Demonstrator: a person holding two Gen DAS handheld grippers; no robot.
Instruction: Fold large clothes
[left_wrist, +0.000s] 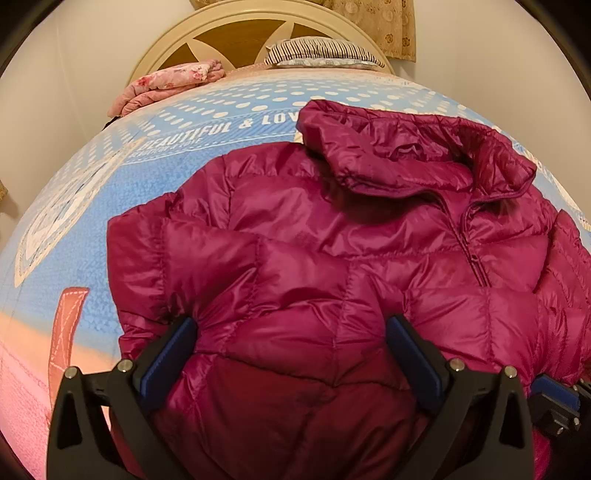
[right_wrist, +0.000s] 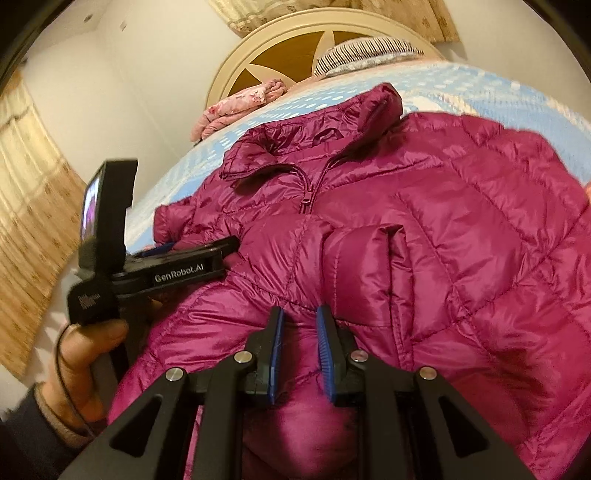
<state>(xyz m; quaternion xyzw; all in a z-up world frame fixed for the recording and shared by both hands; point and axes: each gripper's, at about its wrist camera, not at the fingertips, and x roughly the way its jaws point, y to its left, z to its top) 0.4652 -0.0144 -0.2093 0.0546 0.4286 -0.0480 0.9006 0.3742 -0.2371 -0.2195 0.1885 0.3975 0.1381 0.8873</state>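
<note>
Magenta jacket (left_wrist: 332, 258) under both tongs: left gripper (left_wrist: 291, 332) spread, right gripper (right_wrist: 300, 325) pinching its fabric.

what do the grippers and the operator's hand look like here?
Both grippers are black angular frames with silver bolts and ribbed blue pads. The left one carries a white "GenRobot.AI" label and a small screen. The left hand shows a dark sleeve and a thin black cord.

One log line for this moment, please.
scene: magenta puffer jacket on bed | left gripper: open, straddling hem | right gripper: pinching jacket fabric
</note>
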